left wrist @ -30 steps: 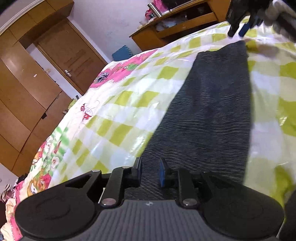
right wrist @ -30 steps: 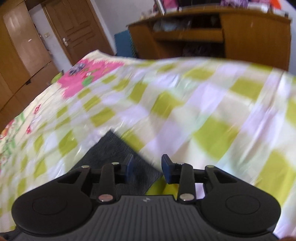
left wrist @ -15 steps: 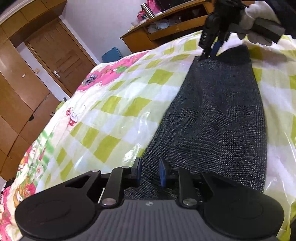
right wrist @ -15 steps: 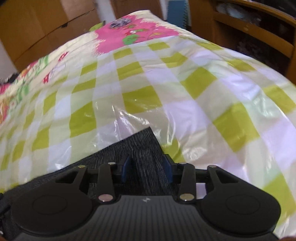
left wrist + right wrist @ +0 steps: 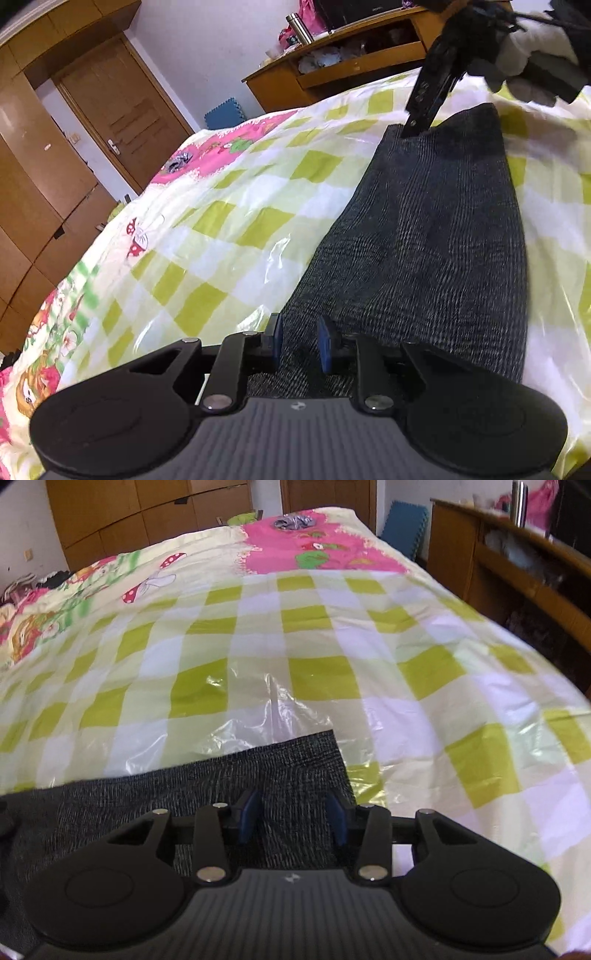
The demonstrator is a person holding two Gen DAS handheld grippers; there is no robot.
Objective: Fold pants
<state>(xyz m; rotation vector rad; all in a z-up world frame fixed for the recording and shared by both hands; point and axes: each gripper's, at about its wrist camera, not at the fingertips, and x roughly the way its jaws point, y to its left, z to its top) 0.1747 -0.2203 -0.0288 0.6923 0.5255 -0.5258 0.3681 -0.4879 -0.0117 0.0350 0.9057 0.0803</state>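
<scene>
Bed: checked sheet, pants laid lengthwise.
Left hand-held gripper: kept narrow over near hem, grasp cannot be told.
Right hand-held gripper: brought onto far corner, closing around cloth; fold about to start.

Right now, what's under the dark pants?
The pants lie on a crinkled clear plastic sheet over the green-checked bedcover. Whatever sits directly beneath the fabric is covered.
</scene>
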